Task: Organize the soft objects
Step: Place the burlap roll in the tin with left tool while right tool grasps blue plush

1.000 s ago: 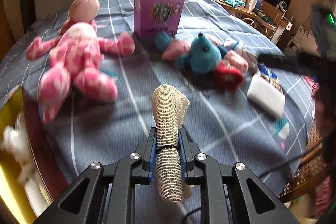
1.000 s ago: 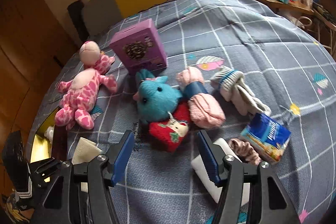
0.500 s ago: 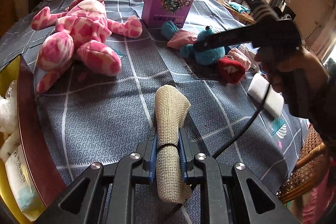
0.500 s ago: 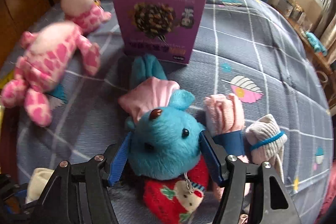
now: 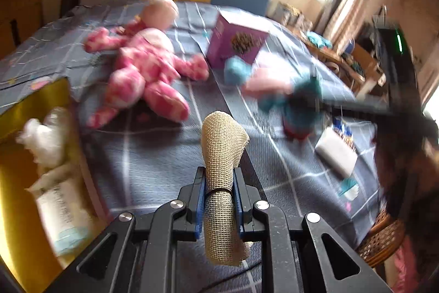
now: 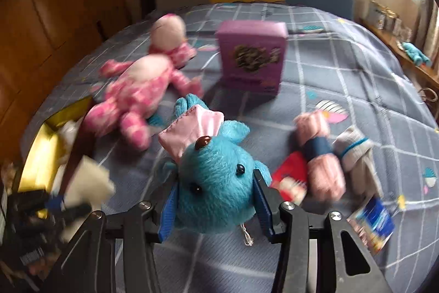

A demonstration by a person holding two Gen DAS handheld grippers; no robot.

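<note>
My left gripper (image 5: 218, 179) is shut on a beige mesh fabric roll (image 5: 222, 139), held upright above the blue checked bedcover (image 5: 153, 161). In the right wrist view that roll (image 6: 87, 183) shows blurred at the lower left. My right gripper (image 6: 214, 203) is closing on a blue plush toy (image 6: 216, 183) with a pink ear, and both blue pads (image 6: 168, 208) lie against the sides of its head. From the left wrist view the plush (image 5: 299, 106) and the right gripper are a dark blur.
An open yellow box (image 5: 16, 183) holding white soft things sits at the left. A pink spotted plush (image 6: 137, 89), a purple carton (image 6: 252, 59), a pink sock roll (image 6: 321, 153), a grey sock roll (image 6: 359, 155), a red pouch (image 6: 290, 177) and a blue packet (image 6: 376, 221) lie on the bed.
The right jaws have narrowed onto the blue plush's head, and the plush has come off the red pouch. The left gripper has shifted toward the yellow box with the roll still held.
</note>
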